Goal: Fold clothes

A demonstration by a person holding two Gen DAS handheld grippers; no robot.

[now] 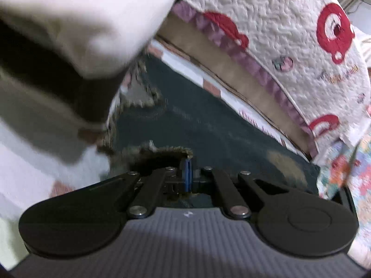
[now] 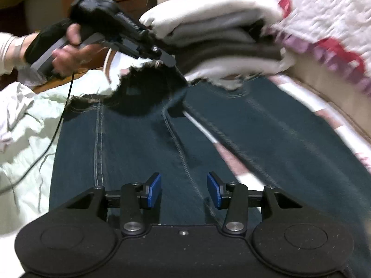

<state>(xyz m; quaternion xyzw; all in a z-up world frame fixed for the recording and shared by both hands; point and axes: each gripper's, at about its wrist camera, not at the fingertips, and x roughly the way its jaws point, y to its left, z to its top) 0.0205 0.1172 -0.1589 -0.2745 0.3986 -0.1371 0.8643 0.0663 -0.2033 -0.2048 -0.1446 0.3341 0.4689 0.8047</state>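
Observation:
Dark blue jeans (image 2: pixel 139 143) with frayed hems lie spread on the bed, both legs running away from the right wrist camera. My left gripper (image 1: pixel 188 171) is shut on a frayed hem of the jeans (image 1: pixel 160 153); it also shows in the right wrist view (image 2: pixel 169 62), held at the far leg end and lifting the hem. My right gripper (image 2: pixel 184 190) is open, its blue pads (image 2: pixel 154 190) apart just above the jeans near the inner seam, holding nothing.
A stack of folded white and grey clothes (image 2: pixel 220 37) sits just beyond the jeans, also at upper left in the left wrist view (image 1: pixel 69 34). A quilted cover with red prints (image 1: pixel 289 46) rises at the right. Crumpled pale fabric (image 2: pixel 25 127) lies left.

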